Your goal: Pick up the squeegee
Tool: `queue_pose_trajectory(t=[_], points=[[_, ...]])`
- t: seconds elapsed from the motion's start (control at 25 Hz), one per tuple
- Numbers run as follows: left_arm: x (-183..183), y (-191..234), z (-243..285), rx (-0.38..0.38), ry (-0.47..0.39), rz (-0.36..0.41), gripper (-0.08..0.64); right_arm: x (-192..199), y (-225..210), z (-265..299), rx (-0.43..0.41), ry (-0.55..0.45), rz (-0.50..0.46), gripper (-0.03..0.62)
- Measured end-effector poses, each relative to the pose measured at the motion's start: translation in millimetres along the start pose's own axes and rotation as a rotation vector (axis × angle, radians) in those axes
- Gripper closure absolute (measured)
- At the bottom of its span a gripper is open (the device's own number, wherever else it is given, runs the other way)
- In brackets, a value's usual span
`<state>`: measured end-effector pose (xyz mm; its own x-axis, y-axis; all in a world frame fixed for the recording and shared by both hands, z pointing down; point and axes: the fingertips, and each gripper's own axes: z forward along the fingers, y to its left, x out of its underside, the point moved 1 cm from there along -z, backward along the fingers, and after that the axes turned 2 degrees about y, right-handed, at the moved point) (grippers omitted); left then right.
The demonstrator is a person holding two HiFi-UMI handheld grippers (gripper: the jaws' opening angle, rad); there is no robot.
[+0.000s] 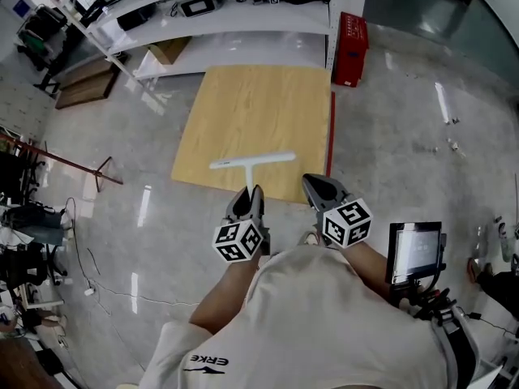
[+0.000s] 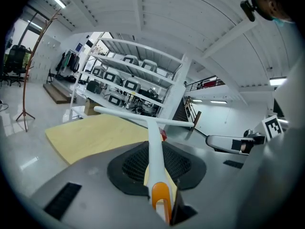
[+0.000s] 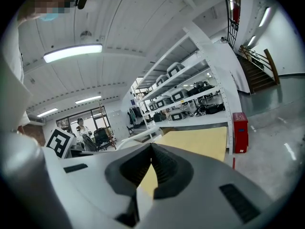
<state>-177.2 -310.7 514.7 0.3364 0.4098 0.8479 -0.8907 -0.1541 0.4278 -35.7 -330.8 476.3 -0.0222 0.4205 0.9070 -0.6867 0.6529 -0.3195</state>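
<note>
The squeegee (image 1: pixel 250 163) is white and T-shaped, with an orange end on its handle (image 2: pixel 160 191). It hangs above a wooden board (image 1: pixel 259 108), blade bar away from me. My left gripper (image 1: pixel 252 193) is shut on the handle, which runs out between the jaws in the left gripper view (image 2: pixel 153 144). To its right, at about the same height, my right gripper (image 1: pixel 313 182) has its jaws together and nothing in them. In the right gripper view the jaw tips (image 3: pixel 151 146) meet, and part of the squeegee's blade bar (image 3: pixel 138 136) shows to the left.
The wooden board lies on a glossy grey floor. White shelving (image 1: pixel 211 14) with monitors and gear stands behind it, a red box (image 1: pixel 351 49) at its right end. A screen on a stand (image 1: pixel 415 251) is at my right, a coat stand (image 1: pixel 77 167) at the left.
</note>
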Motion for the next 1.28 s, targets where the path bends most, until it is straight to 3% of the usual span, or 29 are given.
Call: queue_pose_trajectory(t=[0.24, 0.44, 0.52, 0.92, 1.28], points=[[-13, 5, -2, 0.008, -0.007, -0.003, 0.479, -10, 2, 6, 0.010, -0.002, -0.004, 0.588], [-4, 35, -80, 0.042, -0.011, 0.002, 0.479, 16, 81, -7, 0.041, -0.009, -0.024, 0.588], [-2, 40, -93, 0.054, -0.009, 0.004, 0.479, 21, 94, -11, 0.056, -0.010, -0.029, 0.588], [11, 60, -124, 0.098, -0.001, 0.010, 0.479, 47, 127, -15, 0.110, -0.004, -0.030, 0.588], [10, 62, -119, 0.105, 0.003, 0.005, 0.479, 48, 120, -13, 0.140, 0.002, -0.022, 0.588]])
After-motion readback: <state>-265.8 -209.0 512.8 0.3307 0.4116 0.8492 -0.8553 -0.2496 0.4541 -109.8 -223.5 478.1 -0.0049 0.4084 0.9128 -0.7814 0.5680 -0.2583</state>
